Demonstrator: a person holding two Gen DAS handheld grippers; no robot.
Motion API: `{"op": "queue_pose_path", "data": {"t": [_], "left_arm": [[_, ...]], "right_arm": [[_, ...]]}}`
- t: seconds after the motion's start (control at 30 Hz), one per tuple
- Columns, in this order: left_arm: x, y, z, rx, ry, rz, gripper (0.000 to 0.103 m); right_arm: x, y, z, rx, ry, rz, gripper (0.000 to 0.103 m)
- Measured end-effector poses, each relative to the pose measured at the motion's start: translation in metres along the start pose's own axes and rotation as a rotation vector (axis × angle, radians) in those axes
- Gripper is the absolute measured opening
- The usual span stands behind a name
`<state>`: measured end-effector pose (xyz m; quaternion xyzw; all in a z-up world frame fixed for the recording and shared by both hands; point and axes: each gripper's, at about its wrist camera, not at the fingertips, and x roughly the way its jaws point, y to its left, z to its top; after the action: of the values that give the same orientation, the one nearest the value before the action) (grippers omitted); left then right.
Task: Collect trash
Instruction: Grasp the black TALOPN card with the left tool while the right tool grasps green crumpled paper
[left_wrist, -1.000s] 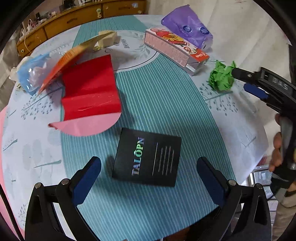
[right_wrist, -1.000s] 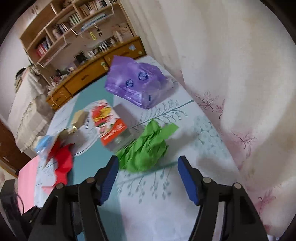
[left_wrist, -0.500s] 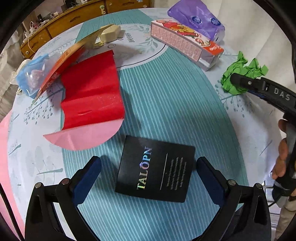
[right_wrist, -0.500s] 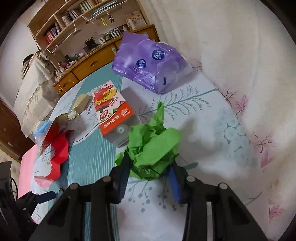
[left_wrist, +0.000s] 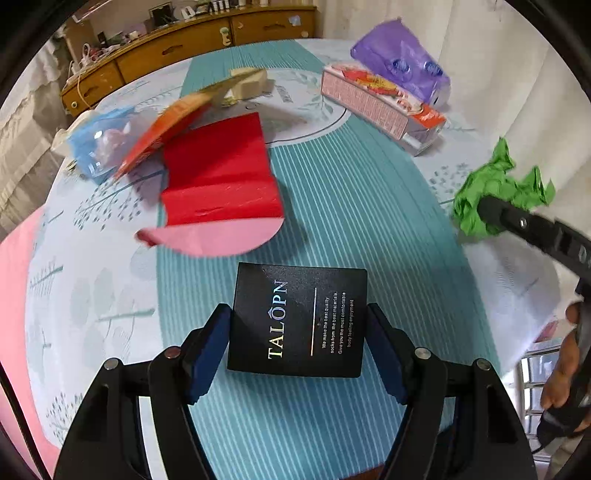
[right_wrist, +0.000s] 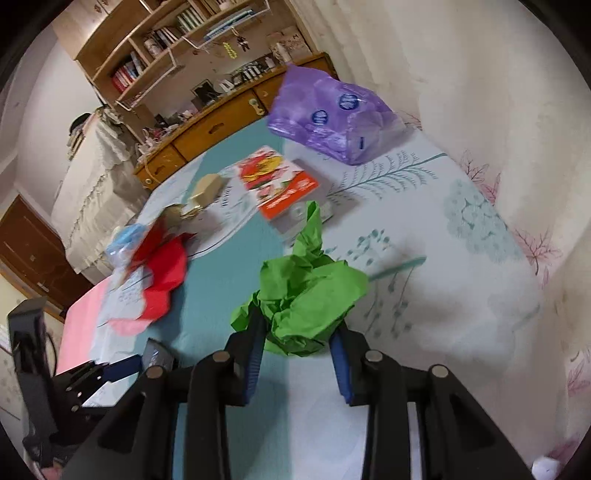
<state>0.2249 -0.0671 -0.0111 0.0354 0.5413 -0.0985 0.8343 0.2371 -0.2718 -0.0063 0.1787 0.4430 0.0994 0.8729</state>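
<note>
- The crumpled green paper sits pinched in the right claw; it looks raised a little off the tabletop, though that is hard to confirm.
- The black TALOPN card lies flat on the striped cloth, with the left claw narrowed on its two side edges, pads touching; it does not look lifted.
- My reading: collecting has barely begun. Two pieces are gripped and none is binned.
- Left on the tabletop are the red folded paper, the pink sheet under it, a blue plastic bag with an orange packet, a printed carton and a purple bag.
- No bin shows in either view, so the drop-off point is unknown.
- The far clutter is blurred; which items count as trash is unclear.
</note>
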Motion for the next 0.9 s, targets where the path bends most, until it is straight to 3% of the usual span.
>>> {"op": "queue_pose_path", "data": {"t": [0.3,0.47,0.7,0.9], "left_arm": [[-0.097,0.017,-0.06,0.023,-0.176,-0.102,0.07],[-0.123,0.025,-0.102,0.03,-0.198,-0.136,0.07],[-0.114,0.027,-0.165,0.037,-0.164,-0.138,0.07],[-0.071,0.023,-0.208,0.035,-0.103,-0.122,0.07]], "right_arm": [[-0.081,0.045,-0.063,-0.091,-0.06,0.102,0.033],[-0.11,0.064,-0.115,-0.117,-0.037,0.137,0.033],[-0.111,0.075,-0.183,-0.154,0.05,0.127,0.033],[-0.08,0.072,-0.231,-0.179,0.138,0.052,0.033]]}}
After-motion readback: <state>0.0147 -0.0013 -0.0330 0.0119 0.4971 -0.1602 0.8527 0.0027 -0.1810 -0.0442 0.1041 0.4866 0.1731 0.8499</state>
